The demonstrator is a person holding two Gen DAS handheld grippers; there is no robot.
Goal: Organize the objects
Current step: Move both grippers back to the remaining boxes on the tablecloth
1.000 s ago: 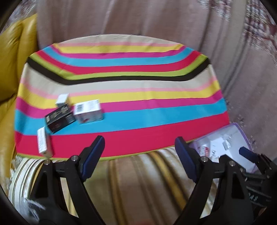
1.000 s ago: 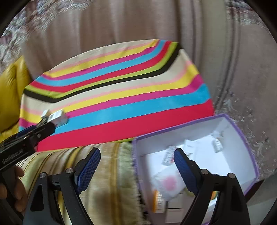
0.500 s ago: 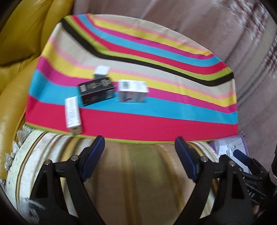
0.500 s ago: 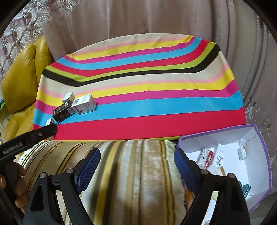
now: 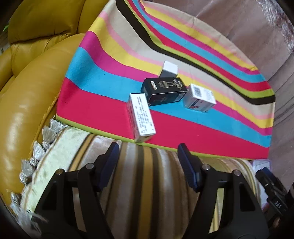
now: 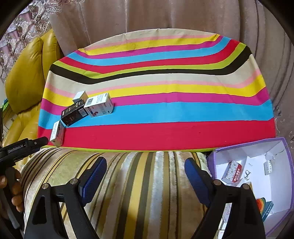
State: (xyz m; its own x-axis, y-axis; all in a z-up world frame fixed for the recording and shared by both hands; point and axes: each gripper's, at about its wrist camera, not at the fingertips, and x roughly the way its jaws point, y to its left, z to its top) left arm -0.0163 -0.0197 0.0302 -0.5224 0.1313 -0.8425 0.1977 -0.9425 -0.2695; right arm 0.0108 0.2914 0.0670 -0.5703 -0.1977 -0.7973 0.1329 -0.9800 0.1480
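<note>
Several small boxes lie on the striped cloth. A long white box sits at the cloth's near edge, a black box behind it, a white barcoded box to the right and a small white box at the back. My left gripper hovers just short of the long white box; its jaws are closing with nothing between them. In the right wrist view the same long white box, black box and barcoded box lie at left. My right gripper stands open and empty over the striped blanket.
A purple-rimmed white box holding several small packages sits at the lower right. A yellow leather armchair borders the cloth on the left. A striped fringed blanket lies under both grippers. Curtains hang behind.
The left gripper swung left and down toward the boxes, and its jaws have narrowed. The right gripper moved left, away from the purple-rimmed box, which now sits at its right edge.
</note>
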